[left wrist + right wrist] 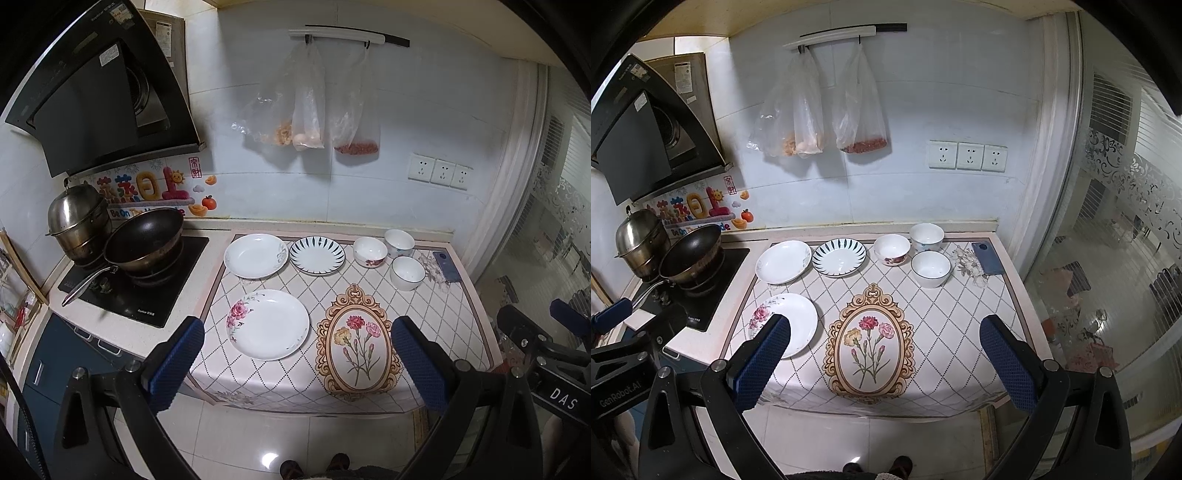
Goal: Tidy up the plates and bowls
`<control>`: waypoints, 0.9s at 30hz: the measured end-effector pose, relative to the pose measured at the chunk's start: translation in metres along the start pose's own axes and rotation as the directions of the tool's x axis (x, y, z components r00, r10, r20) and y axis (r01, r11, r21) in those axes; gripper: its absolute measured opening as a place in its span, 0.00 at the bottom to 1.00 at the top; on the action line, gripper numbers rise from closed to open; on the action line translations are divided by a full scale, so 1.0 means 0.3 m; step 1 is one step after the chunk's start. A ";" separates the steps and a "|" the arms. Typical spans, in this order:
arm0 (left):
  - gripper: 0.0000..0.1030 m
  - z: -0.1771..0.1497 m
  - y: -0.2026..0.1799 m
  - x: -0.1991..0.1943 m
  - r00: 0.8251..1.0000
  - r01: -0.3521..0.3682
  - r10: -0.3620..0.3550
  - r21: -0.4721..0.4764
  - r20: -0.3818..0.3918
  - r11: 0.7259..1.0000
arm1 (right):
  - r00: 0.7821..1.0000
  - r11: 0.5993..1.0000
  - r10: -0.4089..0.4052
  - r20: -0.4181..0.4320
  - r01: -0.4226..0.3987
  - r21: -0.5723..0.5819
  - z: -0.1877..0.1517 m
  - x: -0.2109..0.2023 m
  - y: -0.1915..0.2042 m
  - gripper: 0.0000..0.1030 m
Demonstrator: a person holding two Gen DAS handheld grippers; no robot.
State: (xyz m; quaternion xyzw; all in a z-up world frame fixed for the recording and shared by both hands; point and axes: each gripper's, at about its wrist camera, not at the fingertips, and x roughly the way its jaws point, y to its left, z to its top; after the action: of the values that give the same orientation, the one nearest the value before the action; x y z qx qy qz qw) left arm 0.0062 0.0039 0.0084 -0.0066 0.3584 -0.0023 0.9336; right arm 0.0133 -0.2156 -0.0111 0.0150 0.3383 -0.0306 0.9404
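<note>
Both tools, left tool (pixel 297 360) and right tool (pixel 884 358), hang released and empty; only the right view hides part of the rose plate (pixel 798 325).

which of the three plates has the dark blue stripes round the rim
The striped plate, back row, between the plain white plate and the bowls. The front plate carries pink flowers instead.

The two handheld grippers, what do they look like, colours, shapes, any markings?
Both match. The left gripper and right gripper each have a black angular frame with silver bolts and two flat fingers faced with dark blue dimpled pads. White lettering marks the bodies: "DAS" on the right one, "GenRobot.AI" on the left. No cables or sleeves show.
</note>
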 end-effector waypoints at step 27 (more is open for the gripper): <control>1.00 0.005 0.011 0.006 1.000 0.026 -0.026 0.004 0.007 1.000 | 1.000 1.000 0.000 -0.002 0.000 0.019 -0.006 0.006 -0.017 1.00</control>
State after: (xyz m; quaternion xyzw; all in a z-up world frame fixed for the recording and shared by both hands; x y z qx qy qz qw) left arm 0.0087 0.0072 0.0082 -0.0093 0.3550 -0.0153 0.9347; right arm 0.0133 -0.2207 -0.0136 0.0241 0.3389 -0.0340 0.9399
